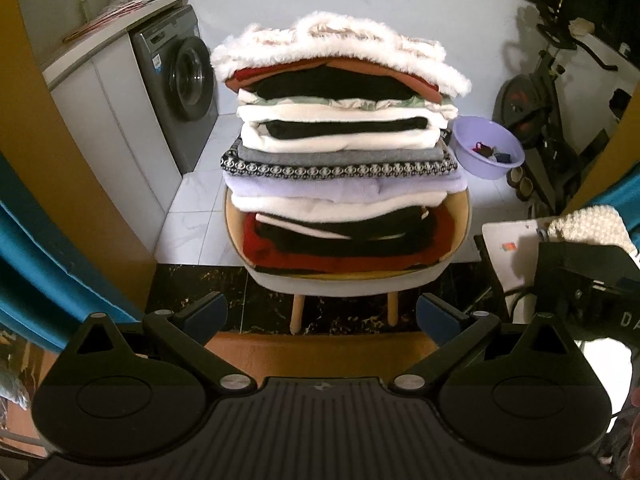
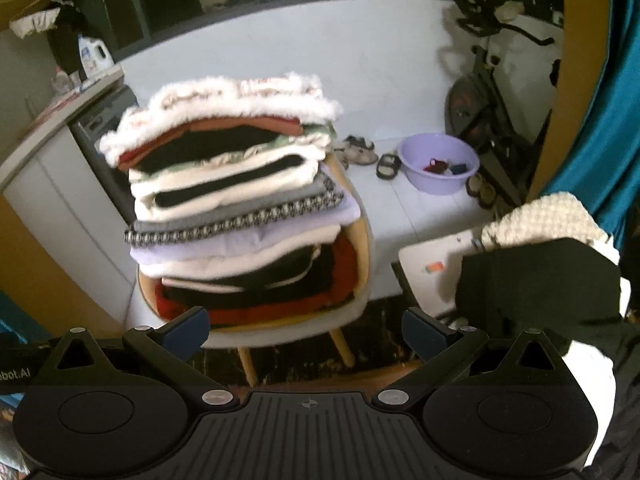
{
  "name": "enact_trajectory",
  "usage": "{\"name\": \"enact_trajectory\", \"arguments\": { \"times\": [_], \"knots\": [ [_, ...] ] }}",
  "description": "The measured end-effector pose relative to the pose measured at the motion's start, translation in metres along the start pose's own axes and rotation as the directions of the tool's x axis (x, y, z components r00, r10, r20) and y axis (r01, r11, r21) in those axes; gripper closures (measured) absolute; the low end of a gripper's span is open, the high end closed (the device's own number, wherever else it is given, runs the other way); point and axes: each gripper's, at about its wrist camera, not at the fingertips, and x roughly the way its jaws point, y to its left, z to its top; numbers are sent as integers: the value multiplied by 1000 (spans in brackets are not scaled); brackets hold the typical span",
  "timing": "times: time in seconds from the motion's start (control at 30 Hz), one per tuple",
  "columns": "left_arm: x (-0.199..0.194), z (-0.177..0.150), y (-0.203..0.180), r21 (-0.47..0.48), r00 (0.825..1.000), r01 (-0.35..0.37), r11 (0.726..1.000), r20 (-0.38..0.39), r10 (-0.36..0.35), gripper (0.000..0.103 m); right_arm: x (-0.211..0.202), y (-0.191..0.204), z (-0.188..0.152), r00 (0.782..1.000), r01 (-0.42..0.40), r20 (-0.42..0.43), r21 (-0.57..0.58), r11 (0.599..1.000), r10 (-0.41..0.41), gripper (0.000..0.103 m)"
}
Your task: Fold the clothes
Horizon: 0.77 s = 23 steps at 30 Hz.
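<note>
A tall stack of folded clothes (image 1: 340, 148) rests on a round chair (image 1: 352, 280) straight ahead in the left wrist view; a fluffy white garment (image 1: 332, 46) lies on top. The same stack of clothes (image 2: 236, 208) leans left of centre in the right wrist view, on the chair (image 2: 360, 240). My left gripper (image 1: 322, 314) is open with nothing between its blue pads, short of the chair. My right gripper (image 2: 306, 330) is open too, holding nothing, close to the chair's front edge. A cream knitted garment (image 2: 544, 216) lies at the right over a dark object (image 2: 536, 280).
A washing machine (image 1: 176, 84) stands at the left under a counter. A purple basin (image 1: 488, 148) with small items sits on the white floor at the right, beside an exercise bike (image 1: 536, 92). Shoes (image 2: 360, 148) lie behind the chair. Blue curtains (image 1: 36, 248) hang at both sides.
</note>
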Motion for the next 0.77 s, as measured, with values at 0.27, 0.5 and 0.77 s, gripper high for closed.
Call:
{"name": "enact_trajectory", "arguments": {
  "times": [0.27,0.5,0.77],
  "knots": [
    [-7,-13,17,44,999,37,998,-10,-36,0,-15,23,-25,999,44,-11,15,999,-44,1],
    [-8,-16,23,68,998,65,996,-15,-64,0,-23,30,-37,996,88,-18,37,995,-87,1],
    [-12,-18,31,82,996,89,993,-1,-89,0,-27,40,-41,994,111,-14,34,993,-110,1]
  ]
}}
